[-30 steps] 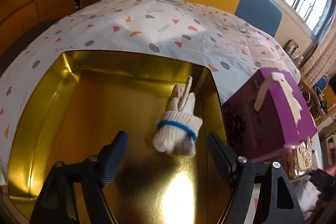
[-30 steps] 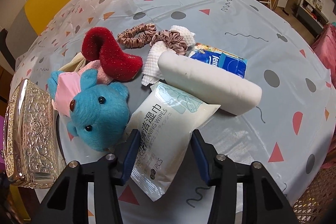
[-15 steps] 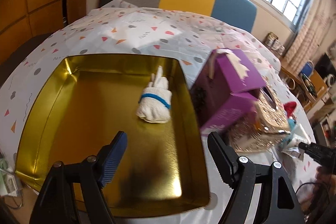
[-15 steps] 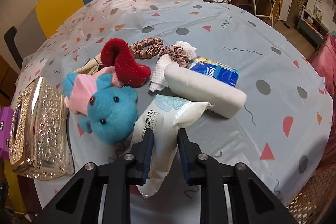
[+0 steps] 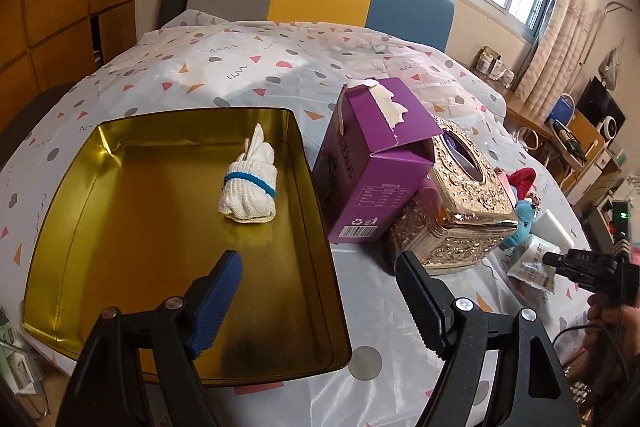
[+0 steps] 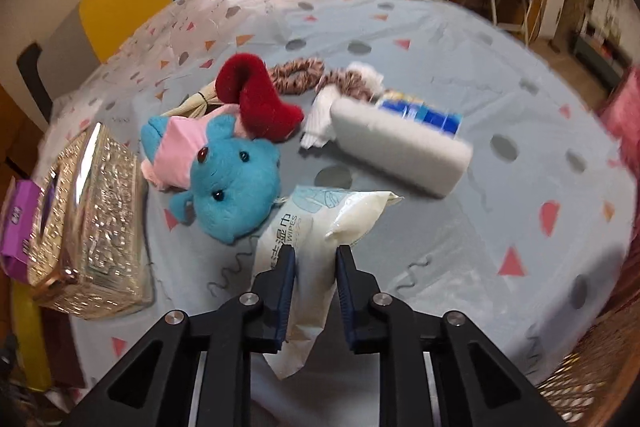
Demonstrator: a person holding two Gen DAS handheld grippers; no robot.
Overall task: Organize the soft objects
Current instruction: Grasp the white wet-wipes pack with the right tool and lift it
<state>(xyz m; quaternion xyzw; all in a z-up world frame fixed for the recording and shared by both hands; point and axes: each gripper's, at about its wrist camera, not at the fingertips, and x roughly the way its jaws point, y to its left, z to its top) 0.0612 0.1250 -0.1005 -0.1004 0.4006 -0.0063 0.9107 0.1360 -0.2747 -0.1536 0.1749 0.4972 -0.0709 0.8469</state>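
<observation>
White pack: my right gripper (image 6: 313, 269) has its blue fingers (image 6: 286, 285) pinched on the near half of the wipes pack (image 6: 316, 239); a second ago they stood wide on either side of it, and half a second ago they were already pressed in.
Pack position: it hangs between the fingers over the near part of the bench (image 6: 460, 239), lifted off the cloth, where earlier it lay flat.
Pack axis: I read its long axis as running away from me and a little right, the sealed far end pointing toward the white roll (image 6: 400, 151).
Left side: my left gripper (image 5: 320, 291) has its fingers spread wide with nothing between them, over the near right corner of the gold tin (image 5: 64, 187); a second ago it hung low inside the tin, and it has since pulled back and up.
Glove: the rolled white glove (image 5: 250, 187) with a blue band lies in the tin near its right wall, fingertips pointing to the far wall, as it did before.
Neighbours: the purple box (image 5: 372, 163) leans just right of the tin, against the gold tissue box (image 5: 456, 195); the blue plush toy (image 6: 228, 179) lies just left of the pack, with the red sock (image 6: 256, 95) behind it.
</observation>
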